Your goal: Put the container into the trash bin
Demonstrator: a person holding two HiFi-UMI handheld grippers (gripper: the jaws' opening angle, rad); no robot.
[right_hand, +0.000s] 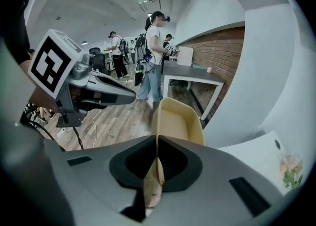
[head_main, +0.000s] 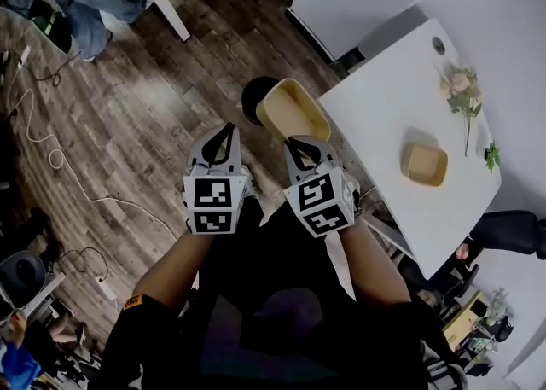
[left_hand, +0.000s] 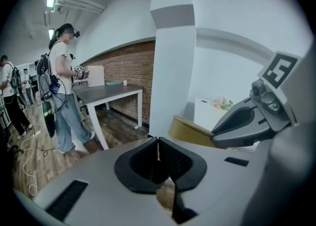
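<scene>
In the head view my right gripper (head_main: pixel 299 142) is shut on the near rim of a beige container (head_main: pixel 290 111), which it holds up over the wooden floor. A black round trash bin (head_main: pixel 249 98) stands on the floor just beyond, partly hidden by the container. In the right gripper view the container (right_hand: pixel 178 121) stretches away from the closed jaws of the right gripper (right_hand: pixel 158 140), its thin rim pinched between them. My left gripper (head_main: pixel 224 134) is alongside, shut with nothing in it. In its own view the left gripper (left_hand: pixel 158 143) has its jaws meeting, with the container (left_hand: pixel 190 131) to the right.
A white table (head_main: pixel 384 115) at the right bears a second beige container (head_main: pixel 424 163) and a sprig of flowers (head_main: pixel 461 94). White cables (head_main: pixel 43 149) trail over the floor at the left. People (right_hand: pixel 154 57) stand by a dark table (right_hand: pixel 192 75) further back.
</scene>
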